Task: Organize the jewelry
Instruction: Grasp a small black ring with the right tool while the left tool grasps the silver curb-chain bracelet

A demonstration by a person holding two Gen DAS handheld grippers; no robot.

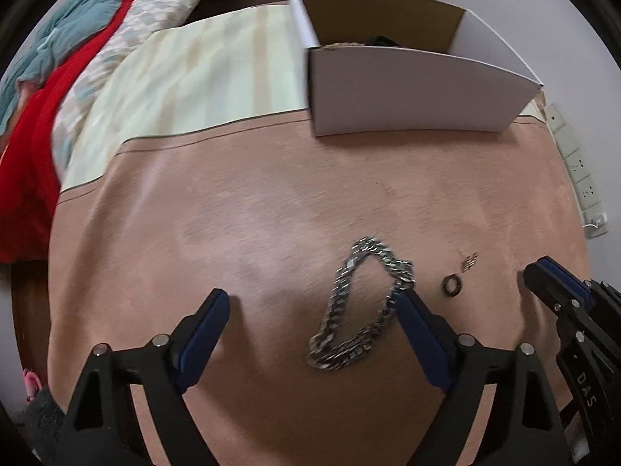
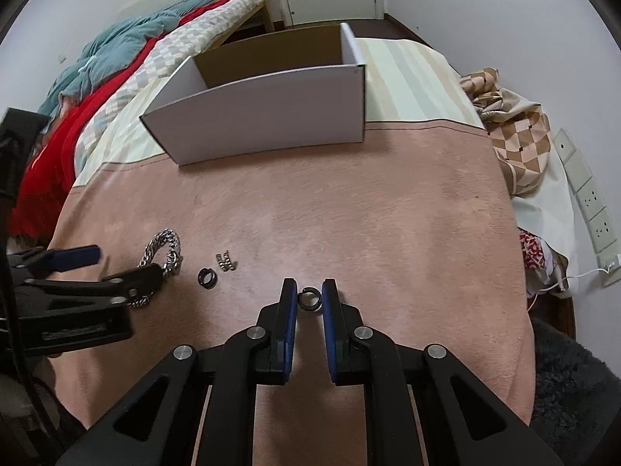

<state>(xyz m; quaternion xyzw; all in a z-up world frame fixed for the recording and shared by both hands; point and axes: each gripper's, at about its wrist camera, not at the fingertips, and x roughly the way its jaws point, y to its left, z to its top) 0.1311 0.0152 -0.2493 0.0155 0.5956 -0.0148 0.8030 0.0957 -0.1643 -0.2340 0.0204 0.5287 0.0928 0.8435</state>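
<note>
Left tongs (image 1: 312, 303): spread wide, grasping nothing. The silver chain (image 1: 359, 306) lies between the two blue fingers, nearer to the right one, whose tip seems to touch or cover the chain's right side.
Right tongs (image 2: 309, 291): nearly closed around a small black ring (image 2: 309, 296), which lies on the fabric between the two blue pads. A narrow gap shows on each side of the ring (so I cannot say they press it).
Silver chain: a thick curb-link loop, lying flat on the pink cover (image 2: 368, 213) of the bed, in front of the box and well apart from it.
Second black ring (image 1: 451, 284): lies just to the right of the chain, not touching it.
Small gold piece (image 1: 469, 261): just behind the second ring, too small to tell what kind of jewelry it is.
White box (image 1: 407, 93): open cardboard box with brown inside, standing at the far end where the pink cover meets a pale striped sheet (image 1: 194, 77). Some items show over its rim, dark and unclear.
Bedding (image 1: 58, 97): red, teal and checked blankets heaped at the left side.
Wall sockets (image 2: 590, 202): a row of them on the right wall.
</note>
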